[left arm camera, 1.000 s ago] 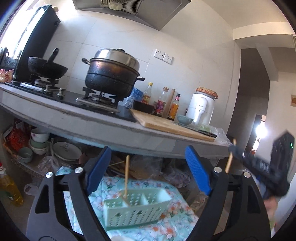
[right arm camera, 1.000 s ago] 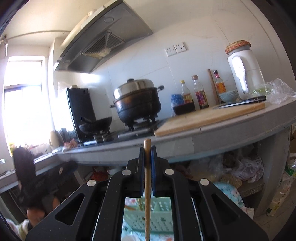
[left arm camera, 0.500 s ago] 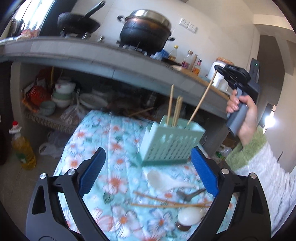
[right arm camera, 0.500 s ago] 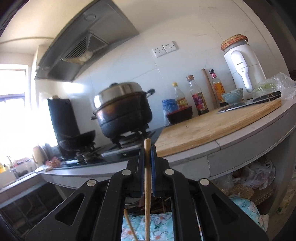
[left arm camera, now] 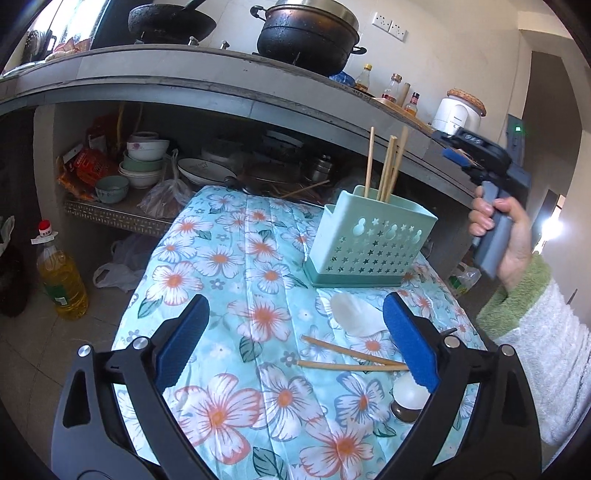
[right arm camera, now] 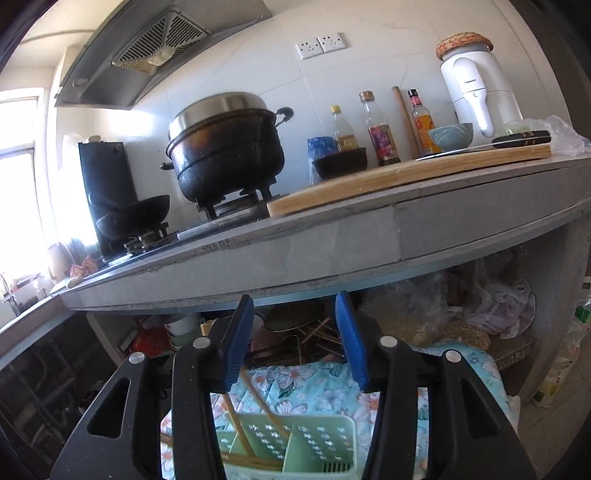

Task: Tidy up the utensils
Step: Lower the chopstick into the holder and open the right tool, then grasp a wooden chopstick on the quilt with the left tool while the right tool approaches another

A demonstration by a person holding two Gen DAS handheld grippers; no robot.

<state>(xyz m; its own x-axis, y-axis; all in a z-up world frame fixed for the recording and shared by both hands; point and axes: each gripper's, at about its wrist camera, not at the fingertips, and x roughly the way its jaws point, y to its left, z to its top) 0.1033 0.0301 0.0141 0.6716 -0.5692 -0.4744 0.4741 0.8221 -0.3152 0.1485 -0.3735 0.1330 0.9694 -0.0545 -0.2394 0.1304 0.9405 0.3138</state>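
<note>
A mint-green utensil basket [left arm camera: 373,240] stands on the floral-cloth table [left arm camera: 221,280] with three chopsticks [left arm camera: 388,166] upright in it. In front of it lie two loose chopsticks [left arm camera: 351,360], a white spoon [left arm camera: 354,314] and a second white spoon [left arm camera: 408,398]. My left gripper [left arm camera: 293,314] hangs open over the cloth, with the loose chopsticks near its right finger. My right gripper [right arm camera: 293,306], held by a hand [left arm camera: 506,240], hovers above the basket [right arm camera: 295,439]. Its jaws are opening with nothing between them. The chopsticks [right arm camera: 251,406] lean inside the basket below.
Behind the table runs a grey counter [right arm camera: 332,251] with a black pot [right arm camera: 225,147], a wok [left arm camera: 166,22], a cutting board [right arm camera: 406,173] and bottles. The shelf underneath holds bowls [left arm camera: 142,162] and plates. An oil bottle [left arm camera: 61,277] stands on the floor at left.
The right gripper was shut on a chopstick; its jaws have now parted and the chopstick stands in the basket. The left gripper has sunk and tilted down over the table.
</note>
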